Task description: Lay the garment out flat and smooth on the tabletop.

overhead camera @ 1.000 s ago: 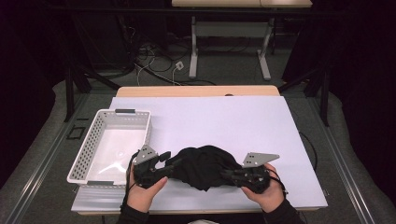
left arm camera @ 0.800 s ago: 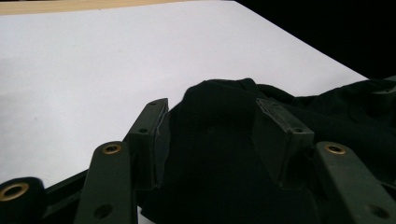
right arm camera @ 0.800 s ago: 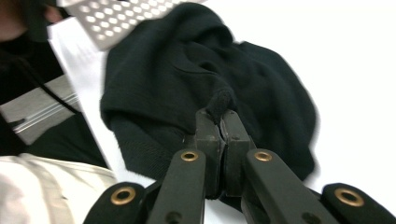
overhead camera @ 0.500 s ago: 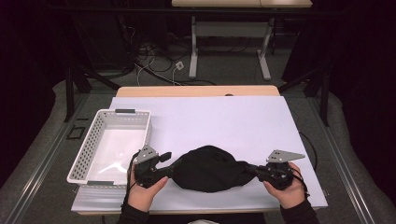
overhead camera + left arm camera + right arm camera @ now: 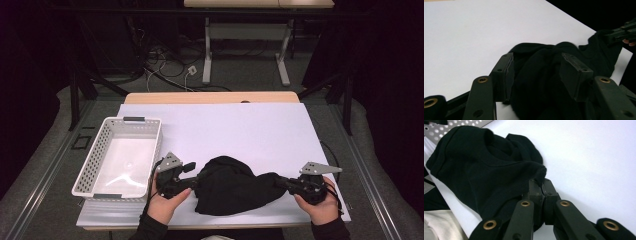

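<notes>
Black cloth pinched between our two grippers, near the table's front edge.

Our right gripper (image 5: 541,187) has its jaws pressed together on an edge of the black garment (image 5: 230,185); our left gripper (image 5: 537,75) stands half spread with bunched fabric between its pads. Cloth lies on the white tabletop (image 5: 240,130), just beside the perforated white basket (image 5: 92,165).

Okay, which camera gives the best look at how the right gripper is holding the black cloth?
The right gripper view: the right gripper pinches an edge of the black cloth between shut jaws. The high view shows that grip small and dark; the left gripper view catches it at the far edge.
</notes>
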### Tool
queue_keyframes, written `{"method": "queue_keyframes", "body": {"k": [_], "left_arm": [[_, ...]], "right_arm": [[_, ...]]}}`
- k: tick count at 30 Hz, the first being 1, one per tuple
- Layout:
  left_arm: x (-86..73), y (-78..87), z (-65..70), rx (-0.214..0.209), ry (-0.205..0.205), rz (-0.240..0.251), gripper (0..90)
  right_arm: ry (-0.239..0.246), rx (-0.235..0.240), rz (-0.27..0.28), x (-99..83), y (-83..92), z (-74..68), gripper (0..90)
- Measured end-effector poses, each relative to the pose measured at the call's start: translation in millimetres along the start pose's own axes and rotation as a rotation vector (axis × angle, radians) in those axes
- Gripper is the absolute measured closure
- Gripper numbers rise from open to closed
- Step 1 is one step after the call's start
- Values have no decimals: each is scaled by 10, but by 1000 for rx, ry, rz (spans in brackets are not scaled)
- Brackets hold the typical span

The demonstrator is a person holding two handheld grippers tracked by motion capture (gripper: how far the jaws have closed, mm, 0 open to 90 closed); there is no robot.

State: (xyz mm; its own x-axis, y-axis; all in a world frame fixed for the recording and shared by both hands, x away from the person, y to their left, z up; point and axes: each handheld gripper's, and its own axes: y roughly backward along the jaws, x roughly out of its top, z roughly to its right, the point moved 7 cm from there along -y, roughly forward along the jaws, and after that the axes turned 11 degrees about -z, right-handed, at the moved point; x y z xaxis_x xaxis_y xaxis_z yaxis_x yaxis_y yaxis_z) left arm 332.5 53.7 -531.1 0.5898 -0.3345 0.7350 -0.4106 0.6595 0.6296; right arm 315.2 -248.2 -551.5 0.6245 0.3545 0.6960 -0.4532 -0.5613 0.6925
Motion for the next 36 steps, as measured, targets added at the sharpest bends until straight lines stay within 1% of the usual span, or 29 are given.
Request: {"method": "queue_keyframes", "body": {"k": [3,5,7,12,15,20,22,25,28,29,30,31,32,33,35,36], "left_arm": [[12,-81,52,-12,-11,-16,452],[11,-121,70,-20,-9,-27,451],[12,-148,88,-25,-12,-33,450],[24,-214,179,-50,-24,-46,446],[23,-233,237,-71,-27,-51,446],[16,-233,306,-91,-37,-56,441],[-8,-265,326,-100,-36,-75,431],[-47,-328,356,-110,-42,-94,427],[-93,-423,387,-118,-46,-134,429],[-114,-469,388,-121,-49,-151,449],[-130,-497,378,-118,-54,-164,492],[-156,-547,363,-119,-47,-179,510],[-177,-578,354,-125,-40,-189,550],[-191,-597,344,-129,-41,-197,599],[-224,-634,323,-129,-41,-214,679],[-234,-640,322,-129,-33,-216,719]], "right_arm": [[18,5,-6,12,-26,-37,884],[18,5,-7,18,-29,-43,884],[19,2,5,29,-34,-34,883],[11,-7,5,44,-53,-12,883],[12,-10,6,56,-72,-3,883],[11,-20,-1,65,-89,28,883],[5,-21,7,77,-102,47,883],[0,-27,5,95,-125,84,883],[-5,-31,-1,125,-178,131,883],[-8,-29,-2,131,-192,139,883],[-4,-34,-9,143,-217,159,883],[-8,-34,-12,149,-233,166,883],[-10,-33,-16,159,-260,178,883],[-9,-34,-19,166,-284,188,883],[-9,-36,-29,179,-323,205,883],[-14,-36,-33,185,-334,210,883]]}}
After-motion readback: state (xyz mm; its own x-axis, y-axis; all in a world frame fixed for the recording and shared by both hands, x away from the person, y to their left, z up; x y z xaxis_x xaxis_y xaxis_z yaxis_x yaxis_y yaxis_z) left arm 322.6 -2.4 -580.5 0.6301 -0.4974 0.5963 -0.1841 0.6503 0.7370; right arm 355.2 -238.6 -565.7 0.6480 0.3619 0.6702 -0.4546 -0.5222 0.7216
